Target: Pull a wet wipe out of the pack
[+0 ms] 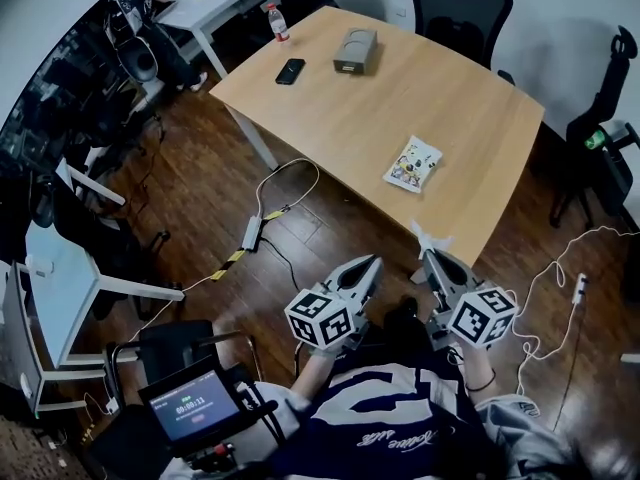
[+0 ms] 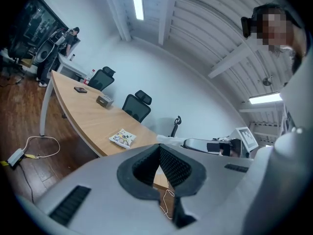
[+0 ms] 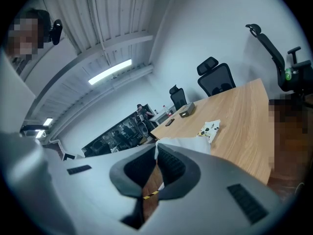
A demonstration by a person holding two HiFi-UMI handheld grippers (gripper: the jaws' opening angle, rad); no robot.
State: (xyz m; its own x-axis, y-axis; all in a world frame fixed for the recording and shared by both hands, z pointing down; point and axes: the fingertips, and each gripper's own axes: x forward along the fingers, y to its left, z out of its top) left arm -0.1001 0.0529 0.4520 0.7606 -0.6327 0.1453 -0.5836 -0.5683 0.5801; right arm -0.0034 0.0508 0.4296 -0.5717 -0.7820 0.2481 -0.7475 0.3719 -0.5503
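The wet wipe pack (image 1: 412,163), a small printed pouch, lies flat near the near edge of the wooden table (image 1: 340,118). It also shows in the left gripper view (image 2: 122,138) and in the right gripper view (image 3: 209,128). My right gripper (image 1: 425,255) hangs off the table's near edge, shut on a white wet wipe (image 1: 430,239) that sticks out past its tips (image 3: 186,143). Just left of it, my left gripper (image 1: 376,260) has its jaws shut (image 2: 159,148) with nothing between them. Both grippers are well clear of the pack.
On the far half of the table lie a black phone (image 1: 290,71), a grey box (image 1: 356,50) and a bottle (image 1: 277,22). Office chairs (image 1: 458,13) stand behind the table. Cables (image 1: 270,208) run over the wooden floor. A person (image 1: 135,8) sits at a desk far left.
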